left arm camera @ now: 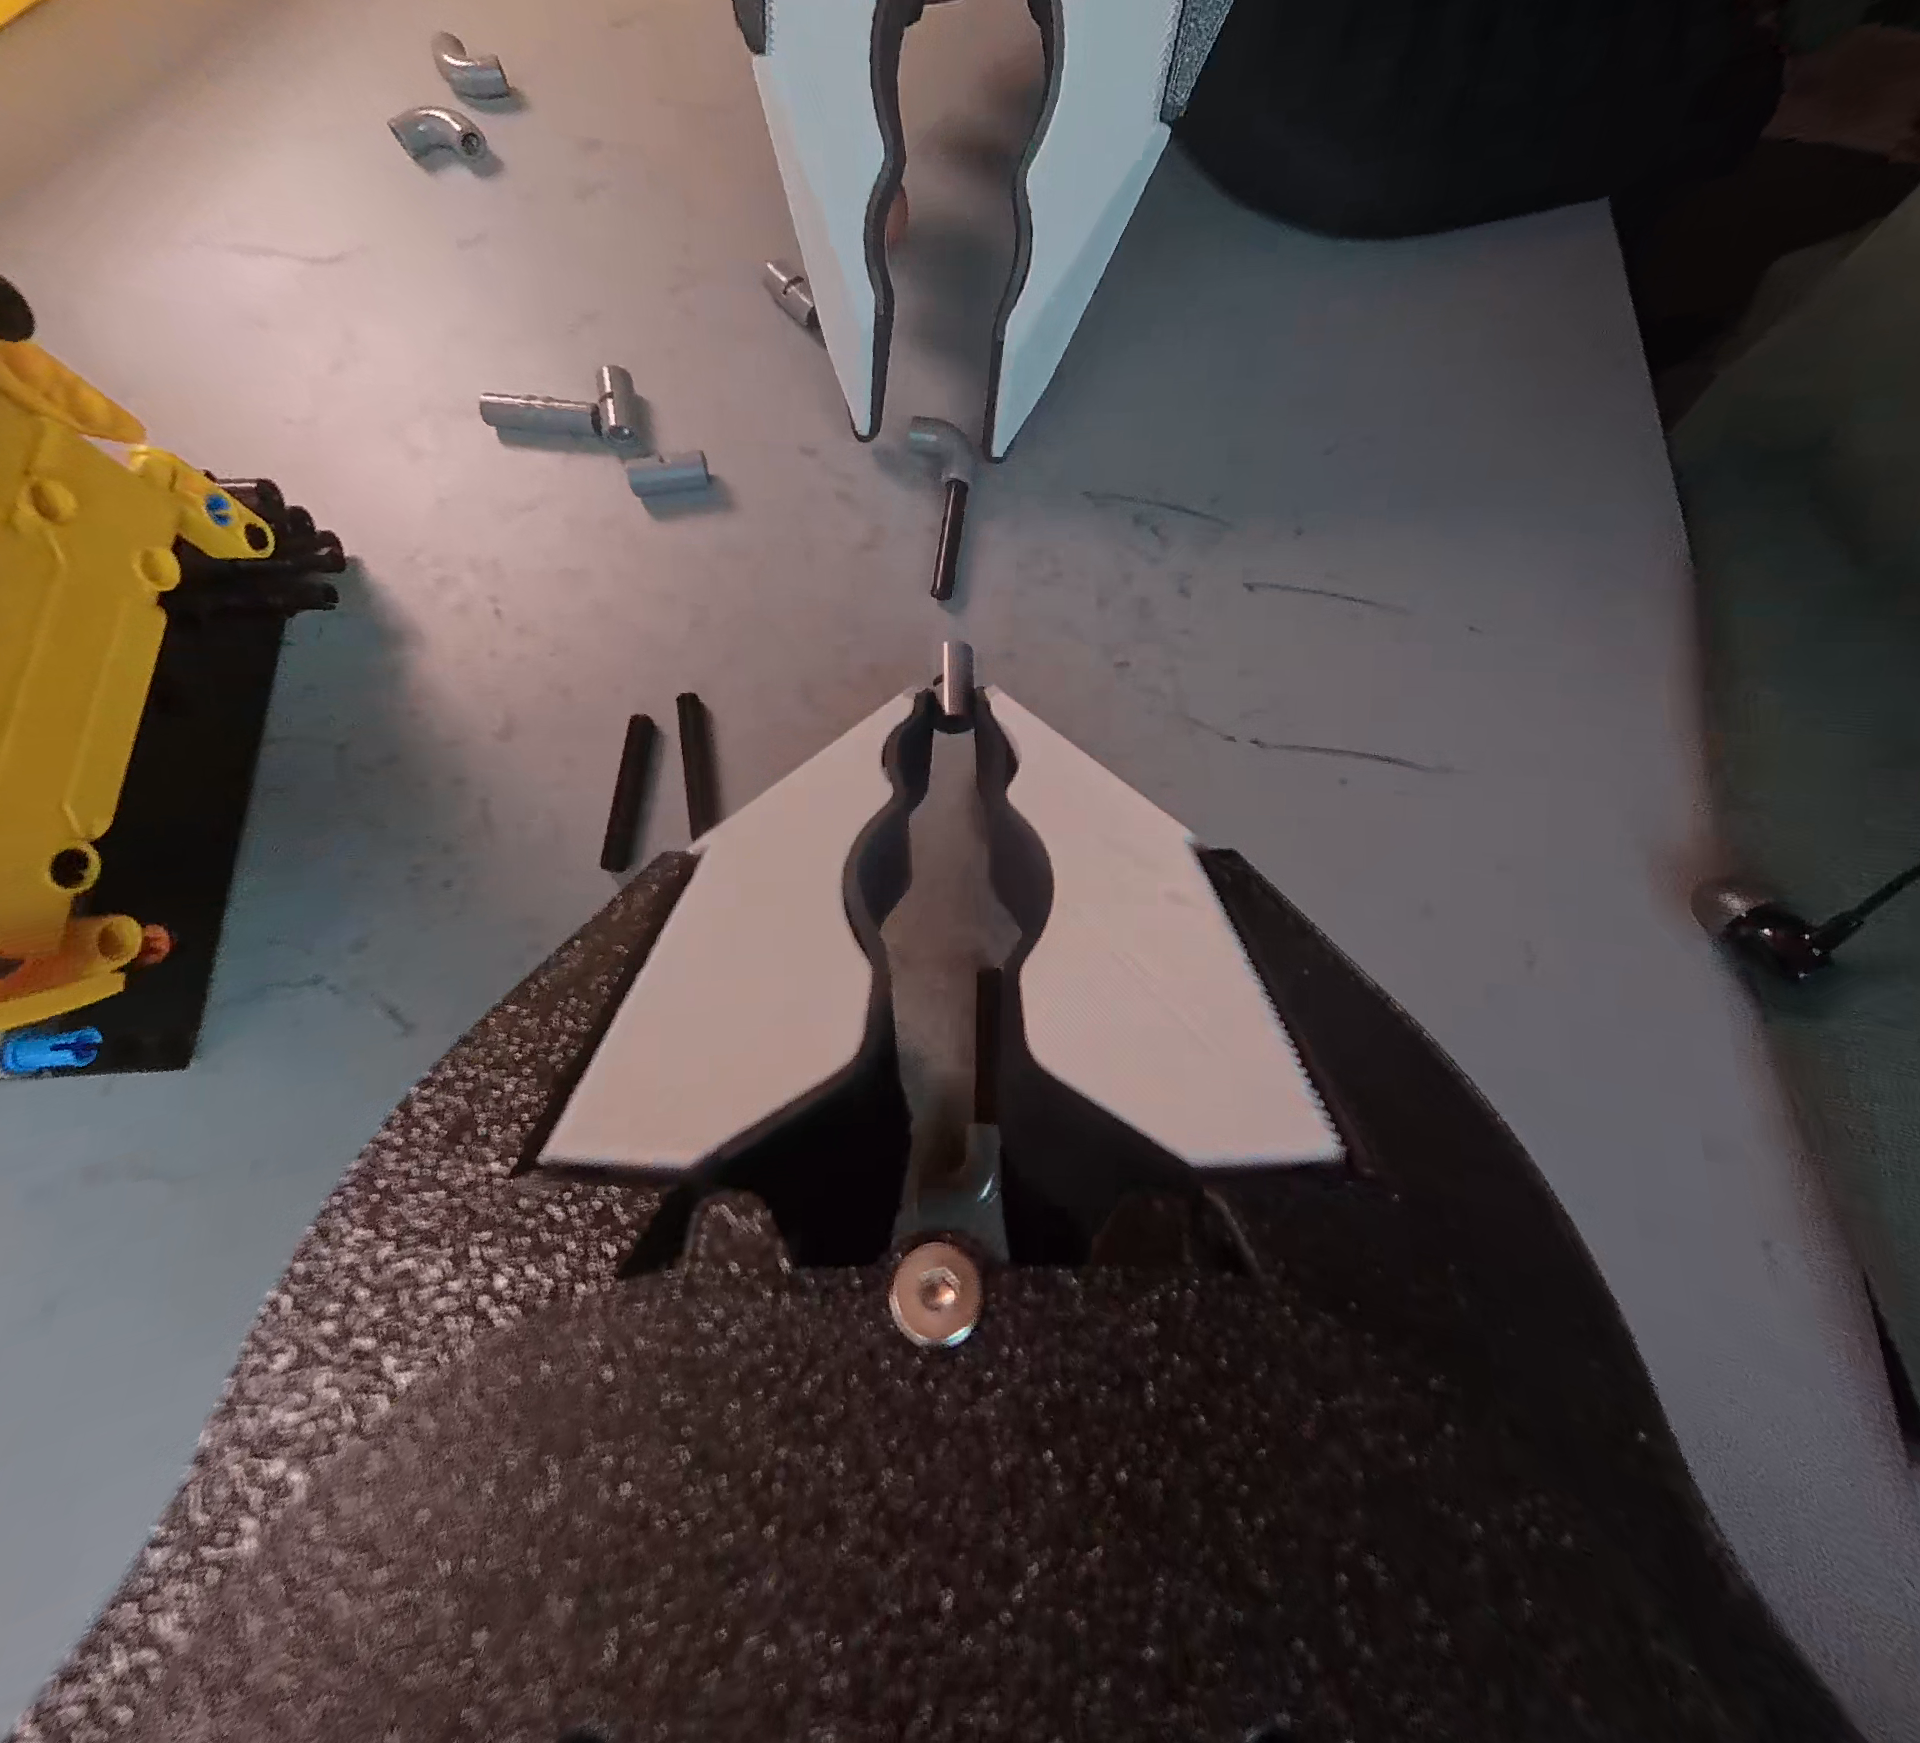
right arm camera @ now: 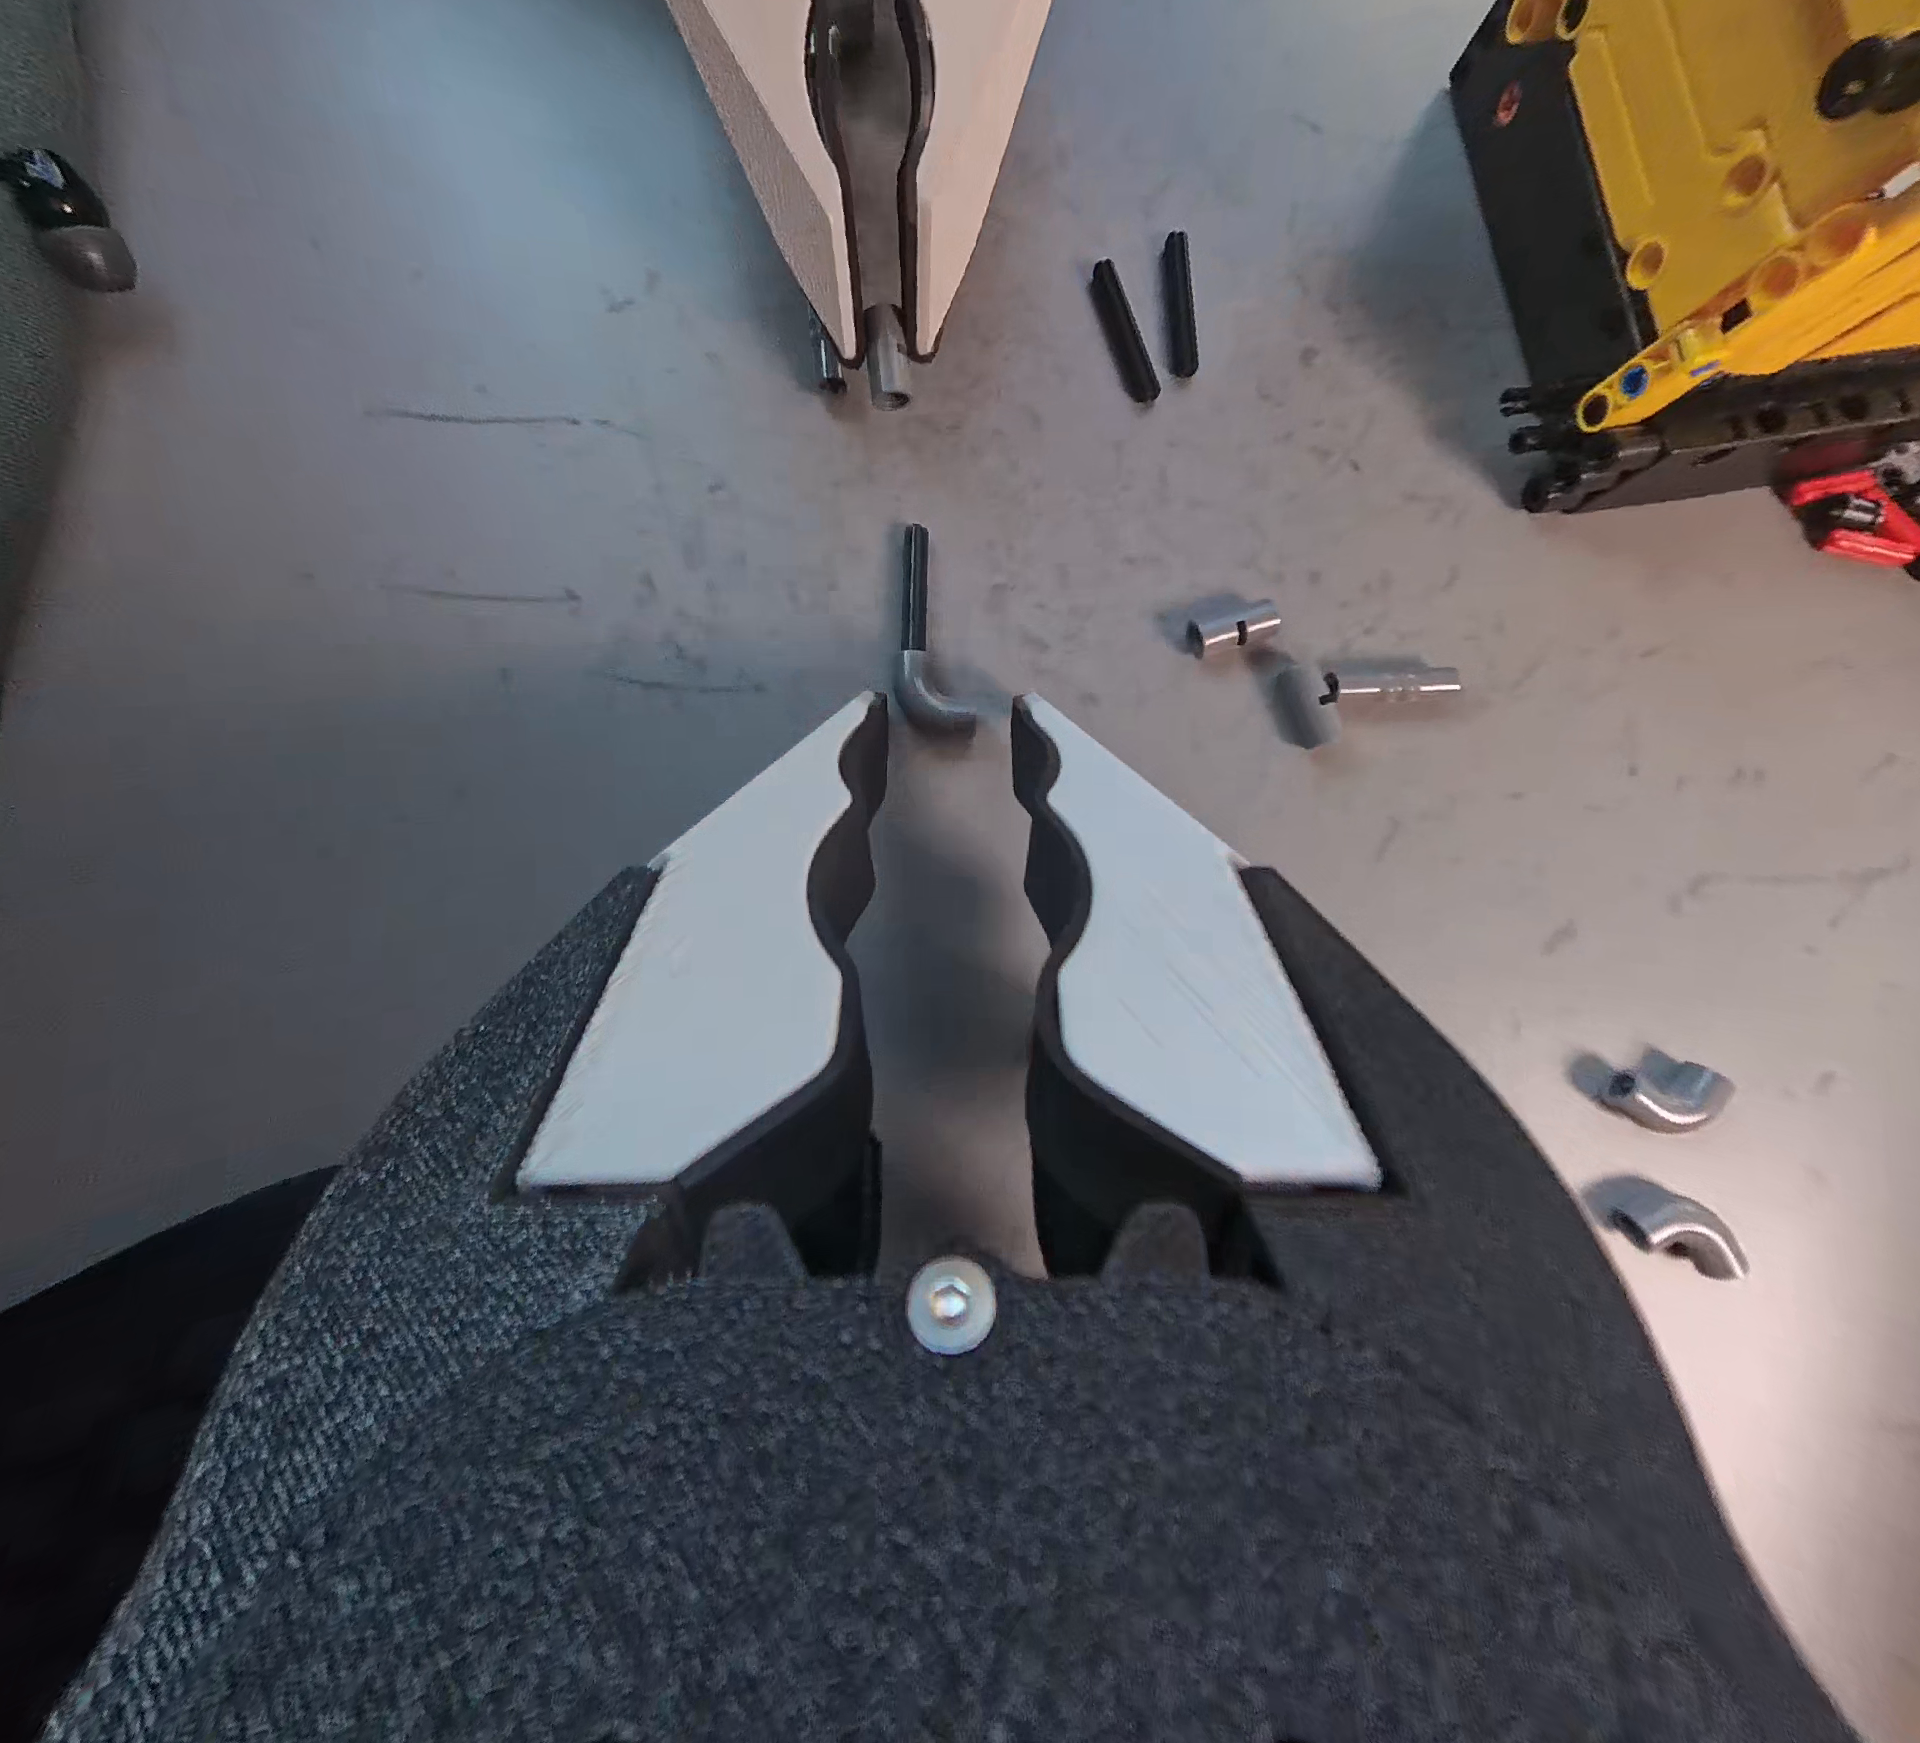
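While our left gripper (left arm camera: 954,704) pinches a short grey sleeve (left arm camera: 955,677) at its very tips, our right gripper (right arm camera: 948,706) stands spread, holding nothing. Between the right tips lies a grey elbow (right arm camera: 930,701) on the grey table (right arm camera: 416,498), touching neither finger as far as we can tell. A black pin (right arm camera: 913,587) sticks out of the elbow, aimed at the sleeve with a clear gap between. Right of the elbow, in the right wrist view, lie grey connectors (right arm camera: 1309,659), farther off two loose black pins (right arm camera: 1148,322) and, beyond them, a yellow model (right arm camera: 1704,135). Two more grey elbows (right arm camera: 1657,1163) lie well apart from it.
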Available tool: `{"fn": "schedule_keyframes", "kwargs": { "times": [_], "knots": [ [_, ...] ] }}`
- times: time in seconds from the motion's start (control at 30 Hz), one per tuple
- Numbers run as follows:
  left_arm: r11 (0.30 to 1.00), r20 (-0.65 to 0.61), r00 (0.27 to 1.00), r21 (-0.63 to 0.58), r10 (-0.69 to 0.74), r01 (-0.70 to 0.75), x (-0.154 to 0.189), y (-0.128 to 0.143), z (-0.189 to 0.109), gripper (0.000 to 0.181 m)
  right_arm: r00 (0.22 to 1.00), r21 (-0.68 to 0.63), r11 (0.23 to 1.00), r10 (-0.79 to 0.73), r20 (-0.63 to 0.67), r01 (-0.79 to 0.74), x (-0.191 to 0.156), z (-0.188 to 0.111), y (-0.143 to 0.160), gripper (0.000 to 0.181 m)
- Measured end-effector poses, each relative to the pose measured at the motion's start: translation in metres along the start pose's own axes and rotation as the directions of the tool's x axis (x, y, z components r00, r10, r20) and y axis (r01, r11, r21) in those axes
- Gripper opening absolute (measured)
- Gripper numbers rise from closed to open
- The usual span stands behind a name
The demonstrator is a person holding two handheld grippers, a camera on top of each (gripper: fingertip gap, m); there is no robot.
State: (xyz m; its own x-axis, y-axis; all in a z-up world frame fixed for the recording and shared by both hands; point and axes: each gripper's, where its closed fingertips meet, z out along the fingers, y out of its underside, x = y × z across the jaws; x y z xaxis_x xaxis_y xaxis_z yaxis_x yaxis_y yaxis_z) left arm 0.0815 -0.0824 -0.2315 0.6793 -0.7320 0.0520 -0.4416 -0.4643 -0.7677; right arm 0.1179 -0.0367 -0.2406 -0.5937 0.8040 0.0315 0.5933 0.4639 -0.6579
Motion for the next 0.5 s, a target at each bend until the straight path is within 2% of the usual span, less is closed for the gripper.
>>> {"fn": "schedule_keyframes", "kwargs": {
  "times": [0.1, 0.17, 0.33, 0.43, 0.5],
  "knots": [
    [1.000, -0.018, 1.000, 0.017, -0.010, 0.010, 0.002, -0.003, 0.001, 0.006, 1.000, -0.011, 1.000, 0.014, 0.001, -0.014, 0.000, 0.000, 0.001, 0.023],
    [0.998, -0.043, 0.999, 0.054, -0.026, 0.028, 0.003, -0.008, -0.002, 0.007, 1.000, -0.018, 1.000, 0.009, 0.008, -0.008, -0.003, 0.002, 0.000, 0.015],
    [0.941, -0.204, 0.979, 0.329, -0.006, 0.074, 0.021, -0.045, -0.035, 0.007, 1.000, 0.009, 1.000, -0.025, 0.003, 0.025, -0.005, 0.002, -0.004, 0.014],
    [0.873, -0.273, 0.962, 0.476, 0.030, 0.108, 0.027, -0.063, -0.059, 0.007, 0.999, 0.103, 0.994, -0.043, 0.017, 0.041, -0.009, -0.003, -0.022, 0.014],
    [0.841, -0.302, 0.952, 0.525, 0.044, 0.127, 0.029, -0.069, -0.069, 0.007, 0.998, 0.194, 0.980, -0.050, 0.030, 0.043, -0.013, -0.012, -0.039, 0.014]
  ]
}}
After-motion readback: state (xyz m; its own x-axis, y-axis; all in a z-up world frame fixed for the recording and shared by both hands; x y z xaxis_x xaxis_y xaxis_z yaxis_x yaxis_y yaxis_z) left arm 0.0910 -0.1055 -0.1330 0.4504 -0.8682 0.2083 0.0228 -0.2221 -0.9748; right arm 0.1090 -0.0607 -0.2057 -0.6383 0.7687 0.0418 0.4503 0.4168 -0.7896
